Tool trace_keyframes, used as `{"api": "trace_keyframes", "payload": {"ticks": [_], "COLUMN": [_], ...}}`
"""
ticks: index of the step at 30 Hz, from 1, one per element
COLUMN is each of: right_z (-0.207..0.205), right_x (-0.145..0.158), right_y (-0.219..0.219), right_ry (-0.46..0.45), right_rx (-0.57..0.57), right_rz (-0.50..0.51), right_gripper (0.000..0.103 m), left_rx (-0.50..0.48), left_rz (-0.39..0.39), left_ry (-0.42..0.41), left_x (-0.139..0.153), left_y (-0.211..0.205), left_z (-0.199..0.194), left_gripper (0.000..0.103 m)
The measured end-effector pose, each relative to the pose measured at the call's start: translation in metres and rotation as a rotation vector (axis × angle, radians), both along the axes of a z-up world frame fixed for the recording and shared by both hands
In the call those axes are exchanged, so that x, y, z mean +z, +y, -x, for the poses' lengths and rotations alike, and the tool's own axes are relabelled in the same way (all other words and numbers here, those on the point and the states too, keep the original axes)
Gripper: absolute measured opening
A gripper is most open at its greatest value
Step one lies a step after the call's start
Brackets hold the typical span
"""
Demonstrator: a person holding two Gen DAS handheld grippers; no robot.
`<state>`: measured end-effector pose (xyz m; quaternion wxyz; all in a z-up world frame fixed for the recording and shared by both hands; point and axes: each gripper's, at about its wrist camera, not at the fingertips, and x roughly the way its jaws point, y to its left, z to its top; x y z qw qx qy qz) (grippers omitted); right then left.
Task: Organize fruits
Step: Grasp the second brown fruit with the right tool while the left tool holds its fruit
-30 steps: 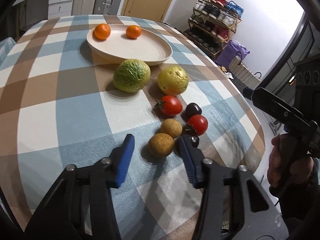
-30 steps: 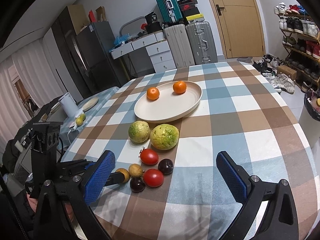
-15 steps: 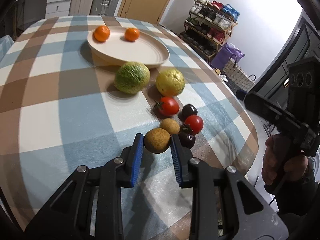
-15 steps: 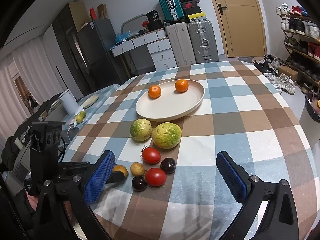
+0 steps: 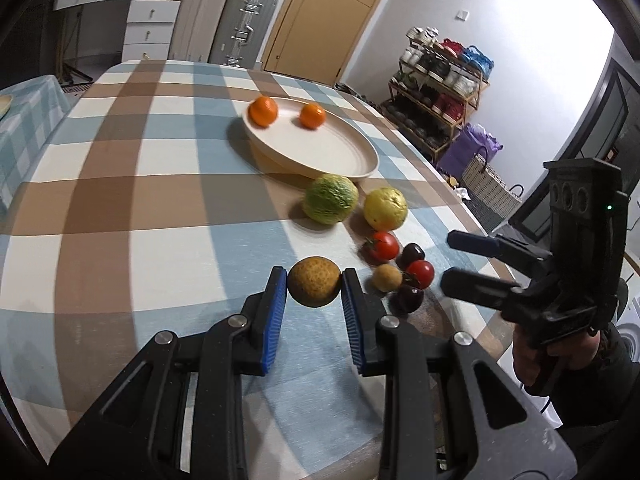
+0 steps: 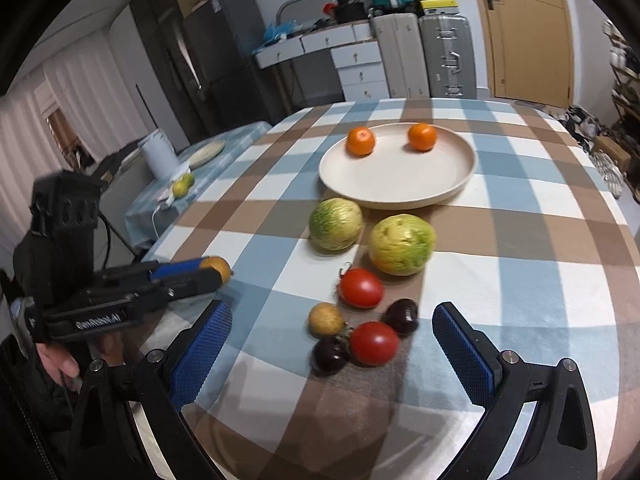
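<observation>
left wrist view: left hand-held gripper [image 5: 314, 285] clamped on a brown round fruit [image 5: 314, 287], seemingly lifted off the checked counter [image 5: 120, 200]. plate [image 5: 320, 152] carrying just two oranges [image 5: 263, 111]; green melon [image 5: 330, 204], yellow fruit [image 5: 385, 209], tomatoes [image 5: 383, 246], dark plums and a small brown fruit not yet sorted. early stage, judging by that.

right wrist view: right hand-held gripper [image 6: 332, 344] spread wide, empty, above the small cluster. only here: side table with a white jug [image 6: 158, 158].
</observation>
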<state>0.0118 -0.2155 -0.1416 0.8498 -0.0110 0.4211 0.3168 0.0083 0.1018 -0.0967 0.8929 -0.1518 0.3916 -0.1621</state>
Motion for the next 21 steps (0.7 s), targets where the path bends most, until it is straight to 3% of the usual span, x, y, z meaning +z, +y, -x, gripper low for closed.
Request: {"api": "trace_keyframes", "payload": {"ticks": [4,7,10,15,21], "right_z": [-0.002,-0.002,-0.002,0.0,0.0], "right_x": [-0.004,-0.01,-0.015,-0.024,-0.031], "right_y": [0.02,0.032,0.042,0.052,0.059], "right_ry": [0.002,0.001,0.001,0.007,0.001], "right_rx": [0.048,0.071,0.09,0.101,0.092], "right_rz": [0.078,0.142,0.199,0.28,0.342], "right_gripper": [0.085,0.08,0.058,0.055,0.038], "left_rx": [0.017,0.025,0.026,0.033,0.037], "left_rz": [0.01,0.031,0.041,0.057,0.067], "left_ry": [0.0,-0.004,-0.015,-0.01,-0.004], "left_x": [-0.002,-0.005,-0.006,-0.011,-0.015], "left_y": [0.012,0.02,0.024,0.029,0.034], "left_z": [0.004,0.005,0.007,0.007,0.007], "left_gripper": [0.025,0.025,0.025,0.025,0.025]}}
